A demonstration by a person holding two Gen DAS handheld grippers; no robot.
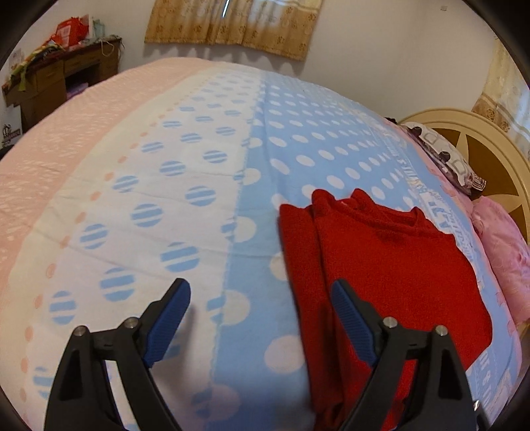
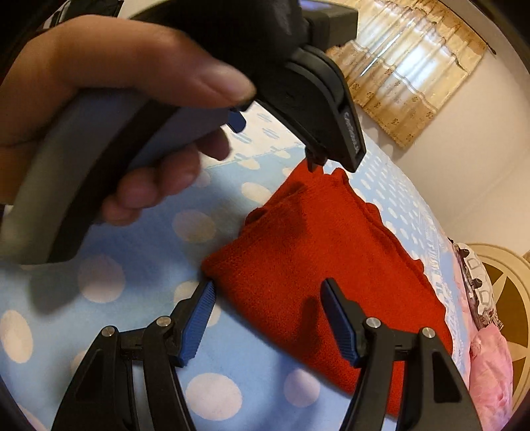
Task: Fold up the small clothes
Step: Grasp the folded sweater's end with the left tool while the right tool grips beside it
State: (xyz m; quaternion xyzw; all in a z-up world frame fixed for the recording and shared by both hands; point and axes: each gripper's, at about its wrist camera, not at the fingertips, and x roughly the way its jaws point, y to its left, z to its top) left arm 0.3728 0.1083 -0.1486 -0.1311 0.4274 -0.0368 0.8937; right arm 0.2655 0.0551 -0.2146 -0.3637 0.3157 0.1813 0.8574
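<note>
1. The bed (image 1: 165, 205) fills both views and serves as the folding surface. Its cover is broad, flat and soft: a pink band at far left, a white band with striped blue dots in the middle, then a light blue band with white dots on the right.
2. The room behind is plain: a pale wall, a tan curtain (image 1: 232, 23) over a window at the far side, and a wooden desk (image 1: 56, 83) piled with clutter at far left. A cream and brown headboard (image 1: 490, 155) stands at far right, with a patterned pillow (image 1: 444, 155) and a pink one (image 1: 503, 245) beside it.
3. The sweater (image 1: 391, 272), red and knitted, lies on the blue band toward the right, near the pillows. It looks already folded into a compact, layered block, sides tucked in and collar at the far end, so the fold seems nearly or fully done.
4. The left gripper (image 1: 261, 295) hangs over the sweater's left edge, fingers spread wide with nothing between them. I judge it is placed there to tidy that edge or simply to clear off.
5. The right gripper (image 2: 266, 291) hovers at the sweater's near corner, fingers released; the left finger (image 2: 198, 318) sits just beside the corner, and the cloth lies under the gap, not pinched. That suits a last tug or straightening.
6. The person's left hand (image 2: 109, 132) shows in the right view, wrapped round its gripper's handle above the sweater.
</note>
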